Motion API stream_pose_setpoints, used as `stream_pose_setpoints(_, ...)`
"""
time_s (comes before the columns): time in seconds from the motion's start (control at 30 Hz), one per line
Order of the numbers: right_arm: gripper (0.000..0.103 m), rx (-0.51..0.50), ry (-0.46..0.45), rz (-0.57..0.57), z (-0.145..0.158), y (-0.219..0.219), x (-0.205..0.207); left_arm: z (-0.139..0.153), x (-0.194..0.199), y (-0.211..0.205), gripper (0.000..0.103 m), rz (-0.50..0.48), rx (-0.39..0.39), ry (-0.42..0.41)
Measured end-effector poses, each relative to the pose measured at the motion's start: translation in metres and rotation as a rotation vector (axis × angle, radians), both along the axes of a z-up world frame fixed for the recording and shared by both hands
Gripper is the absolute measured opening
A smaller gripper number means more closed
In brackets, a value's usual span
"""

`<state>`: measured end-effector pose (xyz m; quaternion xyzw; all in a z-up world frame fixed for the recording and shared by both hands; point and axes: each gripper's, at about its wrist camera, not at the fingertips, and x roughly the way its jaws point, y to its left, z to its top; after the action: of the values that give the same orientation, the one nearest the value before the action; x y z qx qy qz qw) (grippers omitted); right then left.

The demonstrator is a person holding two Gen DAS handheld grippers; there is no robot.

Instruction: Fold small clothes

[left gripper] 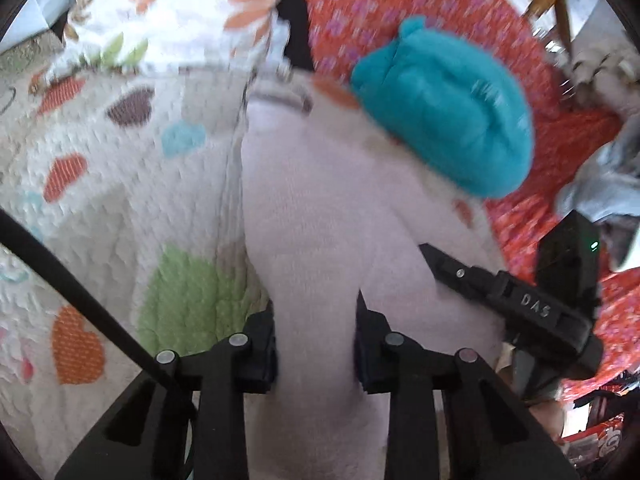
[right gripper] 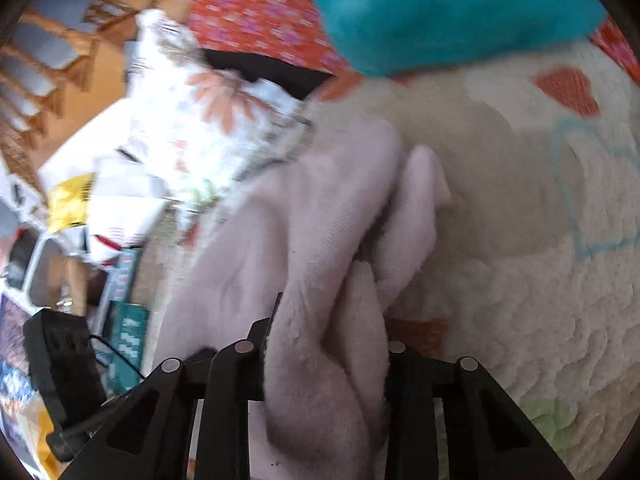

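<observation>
— While both cameras are blurring, what are your claws doing?

— I am seeing the left claw (left gripper: 316,344) clamping on the pale pink fleece garment (left gripper: 320,208), with cloth filling the gap between its fingers. The right claw (right gripper: 326,344) is gripping a bunched fold of the same garment (right gripper: 280,232).

— And where is it lying?

— It is draping over the white quilt (left gripper: 120,184) with coloured hearts. A teal folded cloth (left gripper: 448,120) is sitting at the garment's far end, touching it. Beyond it, a red floral fabric (left gripper: 360,12) is showing.

— Is the right claw appearing in the left view?

— Yes, I am seeing it (left gripper: 492,292) at the garment's right edge.
</observation>
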<state>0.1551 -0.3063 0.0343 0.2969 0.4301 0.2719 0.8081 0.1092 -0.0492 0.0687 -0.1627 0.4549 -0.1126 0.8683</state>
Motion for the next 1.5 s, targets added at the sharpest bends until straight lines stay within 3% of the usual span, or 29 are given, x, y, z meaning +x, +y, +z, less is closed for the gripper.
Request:
stream_pose_setpoints(0.07,0.031,0.009,-0.013,0.001,0.003,0.000,-0.001,0.003,-0.003,0.004,0.032,-0.004,0.015,-0.013)
stream_pose_setpoints(0.17,0.034,-0.028,0.072,-0.023,-0.019,0.002,0.008,-0.025,0.005,-0.003,0.046,0.021,0.128,0.100)
stream_pose_setpoints(0.23,0.042,-0.034,0.150,-0.039,-0.039,-0.001,0.016,-0.046,0.007,-0.006,0.064,0.021,0.166,0.170)
stream_pose_setpoints(0.33,0.044,0.026,0.177,-0.041,-0.042,-0.010,0.020,-0.038,0.001,-0.005,0.065,0.022,0.170,0.160)
stream_pose_setpoints(0.4,0.045,0.013,0.160,-0.060,-0.037,-0.016,0.017,-0.025,-0.008,0.000,0.064,0.007,0.186,0.122)
stream_pose_setpoints(0.53,0.047,-0.050,0.079,-0.133,-0.015,-0.027,0.005,0.001,-0.026,0.028,0.064,0.068,0.155,0.039)
stream_pose_setpoints(0.63,0.047,-0.112,-0.022,-0.197,0.006,-0.029,-0.009,0.007,-0.027,0.051,0.064,0.147,0.201,0.015)
stream_pose_setpoints(0.7,0.047,-0.112,-0.082,-0.182,0.020,-0.022,-0.017,0.006,-0.026,0.066,0.065,0.188,0.219,0.017)
stream_pose_setpoints(0.8,0.047,-0.031,-0.119,-0.073,0.030,-0.005,-0.025,-0.001,-0.024,0.083,0.065,0.222,0.210,0.044)
stream_pose_setpoints(0.9,0.047,0.065,-0.065,0.101,0.017,0.026,-0.018,-0.007,-0.024,0.094,0.065,0.231,0.185,0.077)
stream_pose_setpoints(1.0,0.044,0.002,0.024,0.192,-0.009,0.059,0.009,-0.005,-0.021,0.099,0.065,0.240,0.173,0.076)
stream_pose_setpoints(1.07,0.040,-0.004,0.056,0.161,-0.018,0.063,0.027,-0.001,-0.019,0.101,0.065,0.246,0.157,0.060)
stream_pose_setpoints(1.13,0.040,-0.021,0.079,0.120,-0.005,0.065,0.042,0.002,-0.018,0.102,0.065,0.254,0.152,0.051)
stream_pose_setpoints(1.2,0.043,-0.020,0.005,0.123,0.020,0.077,0.048,0.005,-0.016,0.102,0.065,0.246,0.138,0.041)
stream_pose_setpoints(1.27,0.046,-0.020,-0.012,0.168,0.026,0.098,0.058,0.009,-0.015,0.101,0.066,0.235,0.133,0.029)
stream_pose_setpoints(1.37,0.047,-0.112,0.103,0.235,0.001,0.136,0.101,0.014,-0.013,0.100,0.066,0.231,0.129,0.011)
stream_pose_setpoints(1.4,0.044,-0.171,0.139,0.221,-0.012,0.145,0.119,0.015,-0.012,0.100,0.067,0.232,0.132,0.004)
stream_pose_setpoints(1.43,0.025,-0.198,0.136,0.196,-0.019,0.149,0.134,0.017,-0.011,0.100,0.067,0.236,0.141,-0.006)
stream_pose_setpoints(1.47,0.014,-0.222,0.129,0.169,-0.019,0.150,0.143,0.019,-0.011,0.101,0.067,0.245,0.160,-0.021)
stream_pose_setpoints(1.5,0.014,-0.244,0.132,0.133,-0.018,0.150,0.152,0.020,-0.011,0.102,0.067,0.254,0.175,-0.030)
